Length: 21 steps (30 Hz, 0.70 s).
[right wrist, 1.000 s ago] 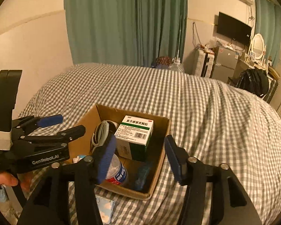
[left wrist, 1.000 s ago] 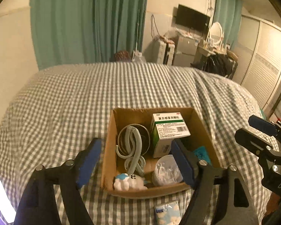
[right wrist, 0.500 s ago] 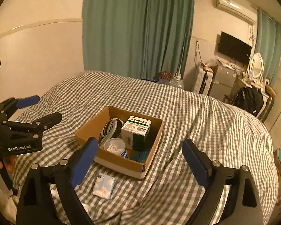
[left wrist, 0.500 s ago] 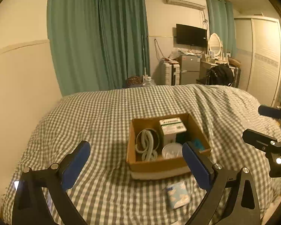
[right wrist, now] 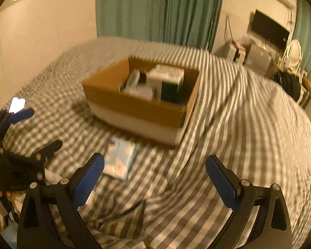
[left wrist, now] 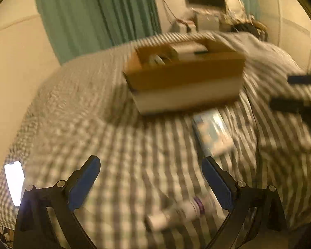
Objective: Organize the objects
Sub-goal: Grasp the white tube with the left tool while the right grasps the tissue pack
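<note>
Both the left gripper [left wrist: 150,181] and right gripper [right wrist: 155,178] are spread wide, holding nothing, above the bed [right wrist: 248,134] near the cardboard box [right wrist: 139,105].

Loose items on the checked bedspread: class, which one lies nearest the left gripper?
The white bottle with the purple band, lying on its side just below the open left gripper. The pale blue tissue packet lies farther off, near the cardboard box.
</note>
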Motion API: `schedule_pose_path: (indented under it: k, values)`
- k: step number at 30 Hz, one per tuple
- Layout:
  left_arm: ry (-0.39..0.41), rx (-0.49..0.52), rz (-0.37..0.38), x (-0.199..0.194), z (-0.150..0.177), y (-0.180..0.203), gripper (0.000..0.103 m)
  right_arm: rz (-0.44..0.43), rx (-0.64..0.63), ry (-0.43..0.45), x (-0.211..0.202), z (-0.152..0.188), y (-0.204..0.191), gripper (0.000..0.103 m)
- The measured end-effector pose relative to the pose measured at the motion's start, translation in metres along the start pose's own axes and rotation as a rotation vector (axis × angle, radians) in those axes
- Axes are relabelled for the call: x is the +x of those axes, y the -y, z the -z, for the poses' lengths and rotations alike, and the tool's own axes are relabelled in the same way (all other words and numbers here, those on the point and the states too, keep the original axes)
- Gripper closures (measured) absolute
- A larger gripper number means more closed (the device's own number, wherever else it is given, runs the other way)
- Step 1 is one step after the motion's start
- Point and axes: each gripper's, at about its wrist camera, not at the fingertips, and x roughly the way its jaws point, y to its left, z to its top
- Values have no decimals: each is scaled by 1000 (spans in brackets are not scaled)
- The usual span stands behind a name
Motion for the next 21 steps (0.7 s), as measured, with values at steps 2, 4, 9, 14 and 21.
schedule_pose_path:
  k: [2,4,9,14,21]
  values:
    - [-25,40,35,1,11,11,4,1,9,-24,6,5,2,4]
    - [-48,81,56,0,20,21,9,2,21,-31,7,8,5,4]
    - [-164,181,132,13,35,43,14,13,25,-36,4,10,4,4]
    - [-218,146,167,31,34,40,57,9,23,-48,4,12,2,4]
    - [-150,58,246,18,20,24,78,6,26,-62,10,13,2,4]
